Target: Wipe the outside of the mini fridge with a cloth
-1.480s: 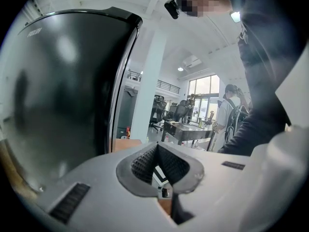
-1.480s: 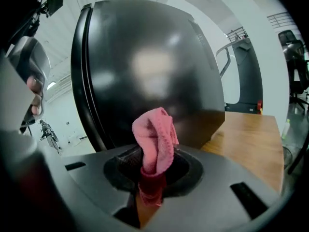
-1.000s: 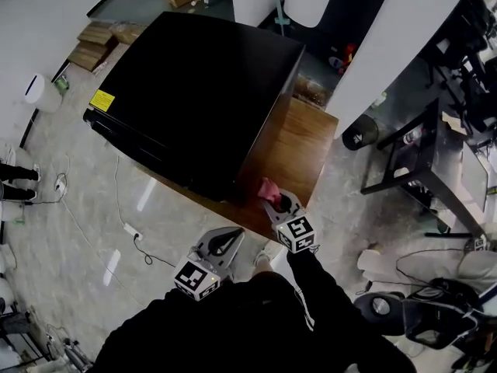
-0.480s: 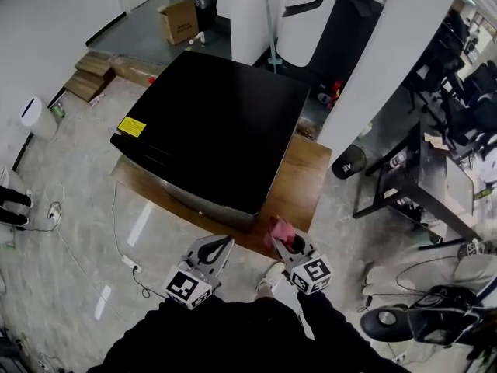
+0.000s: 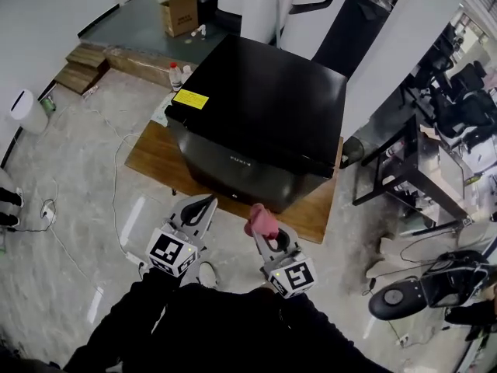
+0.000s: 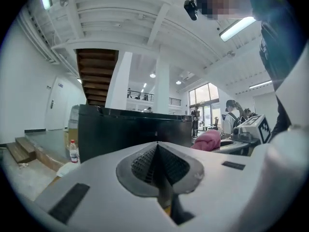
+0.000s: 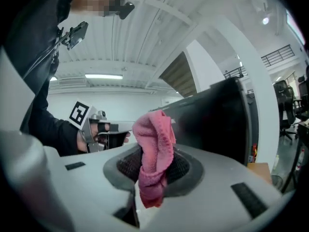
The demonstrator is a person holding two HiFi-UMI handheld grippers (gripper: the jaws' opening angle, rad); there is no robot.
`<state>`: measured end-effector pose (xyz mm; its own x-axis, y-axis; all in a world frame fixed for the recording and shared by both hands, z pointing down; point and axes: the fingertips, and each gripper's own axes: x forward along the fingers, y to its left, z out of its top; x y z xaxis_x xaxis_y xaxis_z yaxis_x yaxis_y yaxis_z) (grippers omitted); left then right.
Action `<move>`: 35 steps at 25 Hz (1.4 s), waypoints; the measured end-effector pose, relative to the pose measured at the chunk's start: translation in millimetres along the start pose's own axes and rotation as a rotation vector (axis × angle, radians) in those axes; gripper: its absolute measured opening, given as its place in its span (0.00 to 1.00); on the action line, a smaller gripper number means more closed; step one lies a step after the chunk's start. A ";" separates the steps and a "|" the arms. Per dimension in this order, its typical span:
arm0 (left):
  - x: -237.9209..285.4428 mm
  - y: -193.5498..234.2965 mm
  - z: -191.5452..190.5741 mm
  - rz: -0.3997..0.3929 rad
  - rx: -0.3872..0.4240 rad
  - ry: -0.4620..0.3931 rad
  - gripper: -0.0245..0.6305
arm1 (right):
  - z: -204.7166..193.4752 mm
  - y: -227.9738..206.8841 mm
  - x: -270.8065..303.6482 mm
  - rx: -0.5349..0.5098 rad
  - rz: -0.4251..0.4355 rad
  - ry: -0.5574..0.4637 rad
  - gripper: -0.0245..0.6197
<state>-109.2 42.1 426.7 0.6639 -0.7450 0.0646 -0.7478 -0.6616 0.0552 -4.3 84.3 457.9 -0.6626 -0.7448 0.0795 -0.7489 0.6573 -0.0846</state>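
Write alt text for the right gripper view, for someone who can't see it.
The right gripper is shut on a bunched pink cloth that sticks up between its jaws. Behind the cloth stands the black mini fridge, under a white ceiling.

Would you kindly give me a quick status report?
Right gripper shut on cloth. Left gripper shut, empty. Cloth near fridge front, contact unclear. Nothing between.

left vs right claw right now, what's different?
The left claw is shut with nothing in it; the right claw is shut on the pink cloth. In the head view, the left claw sits toward the left end of the mini fridge front, the right claw nearer its middle. Shared: both point at that front.
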 end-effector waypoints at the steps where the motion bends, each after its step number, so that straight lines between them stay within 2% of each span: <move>1: -9.1 11.5 3.9 0.010 0.011 0.000 0.04 | 9.1 13.2 14.9 0.005 0.002 -0.018 0.18; 6: -42.1 67.1 15.6 0.076 0.064 0.008 0.04 | 44.6 54.5 100.1 -0.013 -0.007 -0.067 0.18; 11: -54.8 111.6 16.1 0.134 0.091 0.033 0.04 | 63.8 69.5 171.6 0.048 -0.006 -0.082 0.18; 15: -61.0 141.7 17.4 0.191 0.080 0.028 0.04 | 59.2 65.8 211.1 0.078 -0.061 -0.050 0.18; 19: -62.1 159.5 20.7 0.197 0.073 0.012 0.04 | 48.7 60.1 243.2 0.133 -0.118 -0.025 0.18; 24: -67.0 171.5 18.5 0.194 0.052 0.003 0.04 | 38.1 54.3 268.5 0.262 -0.167 -0.021 0.18; 30: -61.5 176.3 18.7 0.174 0.059 -0.001 0.04 | 39.6 48.4 271.2 0.332 -0.199 -0.045 0.17; 35: -44.9 164.0 20.5 0.129 0.056 -0.006 0.04 | 39.8 35.4 248.6 0.363 -0.225 -0.057 0.17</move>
<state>-261.5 -34.7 412.4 0.5625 -0.8245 0.0620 -0.8257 -0.5640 -0.0091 -195.0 -82.2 435.1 -0.4735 -0.8770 0.0816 -0.8156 0.4016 -0.4167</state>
